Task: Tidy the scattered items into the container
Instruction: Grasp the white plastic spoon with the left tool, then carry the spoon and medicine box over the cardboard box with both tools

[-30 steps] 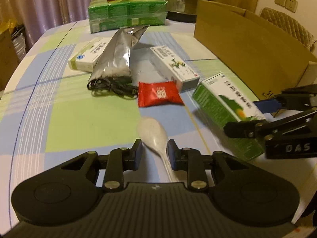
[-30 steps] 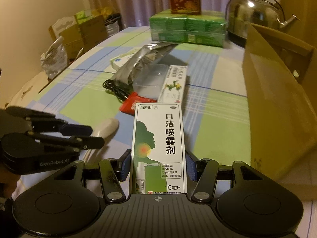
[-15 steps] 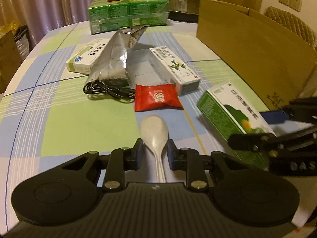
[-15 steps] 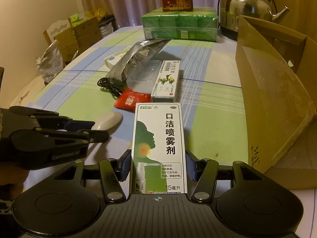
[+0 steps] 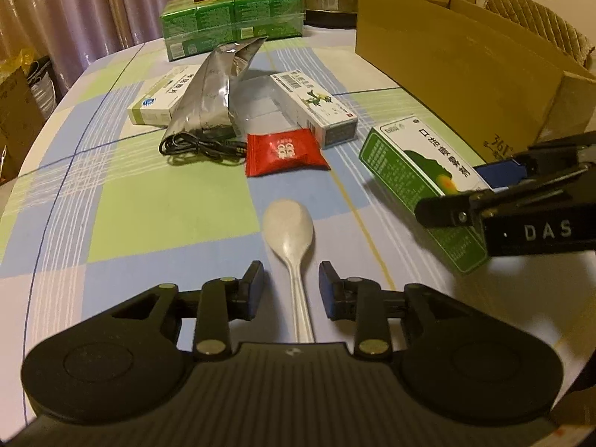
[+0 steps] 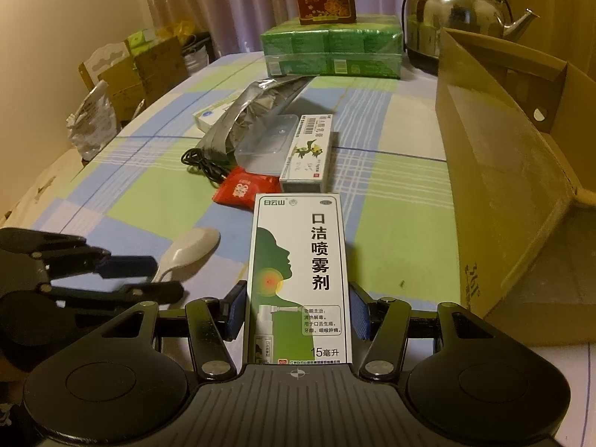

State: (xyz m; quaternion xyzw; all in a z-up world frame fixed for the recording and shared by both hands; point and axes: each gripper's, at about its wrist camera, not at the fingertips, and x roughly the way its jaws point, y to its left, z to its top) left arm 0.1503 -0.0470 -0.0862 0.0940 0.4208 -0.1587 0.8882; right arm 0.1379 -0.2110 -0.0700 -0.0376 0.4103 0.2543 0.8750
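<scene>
Right now the left gripper (image 5: 290, 283) is hanging low over the tablecloth (image 5: 164, 205) with its jaws apart, straddling the handle of the white spoon (image 5: 289, 231) without visibly touching it; the spoon's long axis is running straight ahead between the fingers, bowl pointing away, so a plain closing should take the handle. Off to that gripper's right, the right gripper (image 6: 298, 314) is clamping the near end of the green-and-white throat spray box (image 6: 300, 272), whose length is projecting forward along the fingers. Just ahead of both tools, the red candy packet (image 5: 285, 152) is lying beside a coiled black cable (image 5: 201, 146), with the white ointment box (image 5: 314, 104), a silver foil pouch (image 5: 212, 93) and a white-and-green medicine box (image 5: 158, 100) further out. To the right gripper's right and ahead, the open cardboard box (image 6: 495, 171) is waiting, nearer to that hand, so the spray box probably needs swinging rightward over its wall. Farthest away, green packs (image 6: 331, 50) and a steel kettle (image 6: 454, 11) are standing.
</scene>
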